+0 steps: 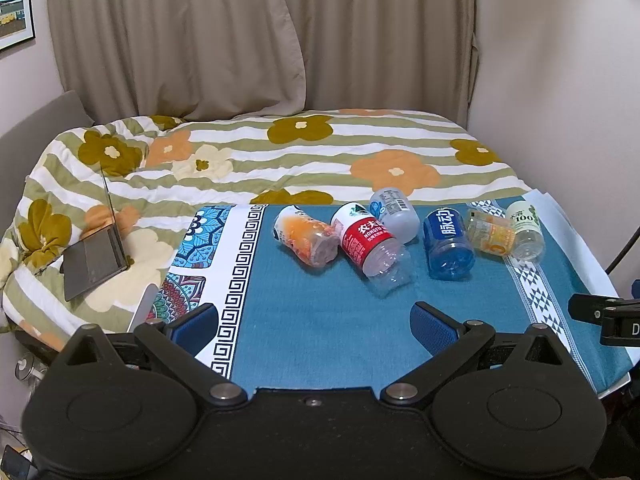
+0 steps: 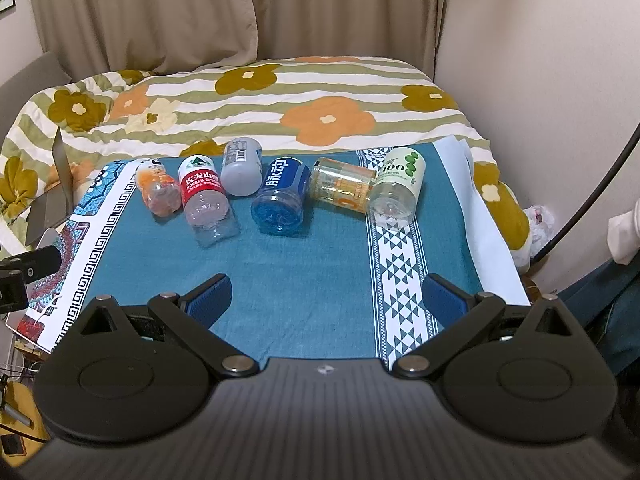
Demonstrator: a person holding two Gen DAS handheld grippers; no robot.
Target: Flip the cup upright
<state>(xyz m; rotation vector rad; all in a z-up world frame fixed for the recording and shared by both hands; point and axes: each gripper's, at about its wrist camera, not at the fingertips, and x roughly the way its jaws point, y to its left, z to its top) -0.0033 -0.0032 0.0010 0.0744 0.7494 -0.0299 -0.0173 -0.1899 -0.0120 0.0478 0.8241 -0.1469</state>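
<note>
Both the left hand-held gripper (image 1: 314, 322) and right hand-held gripper (image 2: 326, 294) hover wide open and empty; best approach: straddle the near, red-labelled clear plastic cup (image 1: 370, 244) squarely across its lying body before tipping it up on the teal-clothed surface (image 1: 320, 320)

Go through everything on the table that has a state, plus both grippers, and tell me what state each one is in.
Orange cup: on its side.
Red-label cup: on its side.
Grey cup: on its side.
Blue cup: on its side.
Yellow cup: on its side, touching the green-label one.
Green-label cup: on its side.
Laptop: open, on the bed.
Left gripper: open, empty.
Right gripper: open, empty.
</note>
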